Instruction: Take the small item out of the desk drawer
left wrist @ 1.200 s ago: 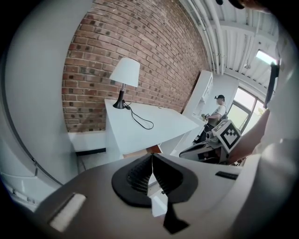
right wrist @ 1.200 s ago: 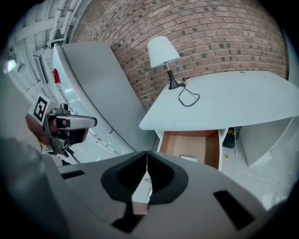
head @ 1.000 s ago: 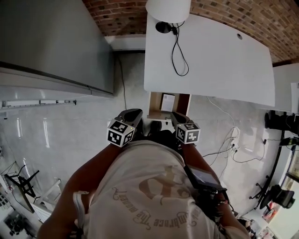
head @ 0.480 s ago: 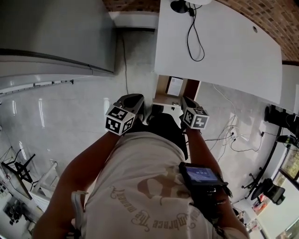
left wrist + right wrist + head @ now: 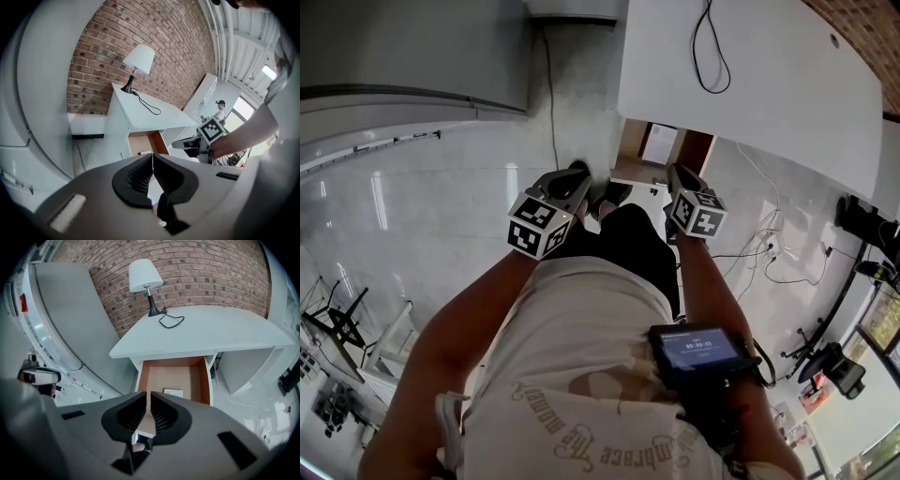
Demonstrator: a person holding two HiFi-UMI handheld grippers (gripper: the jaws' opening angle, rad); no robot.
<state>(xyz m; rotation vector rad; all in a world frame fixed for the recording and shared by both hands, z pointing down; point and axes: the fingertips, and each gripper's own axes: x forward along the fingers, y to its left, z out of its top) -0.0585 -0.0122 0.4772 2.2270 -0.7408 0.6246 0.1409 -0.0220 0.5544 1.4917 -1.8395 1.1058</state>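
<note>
From the head view, the left gripper and the right gripper have both dropped lower than they were a moment ago. The open drawer under the white desk now sits just past their tips. A small white item lies inside the drawer. Nobody has touched it yet.

From the left gripper view, the two jaws are pressed together with nothing between them. The drawer is off ahead, and the right gripper hangs beside it. A lamp stands on the desk by the brick wall.

From the right gripper view, these jaws are squeezed together too, and they hold nothing. This gripper looks right into the drawer. The small white item lies flat on the drawer floor, toward the right side, near the front.

I think the reaching has only just begun. The drawer is already open, so that part is done. The right gripper looks best placed, but its jaws must spread apart before they can pick the item up.
</note>
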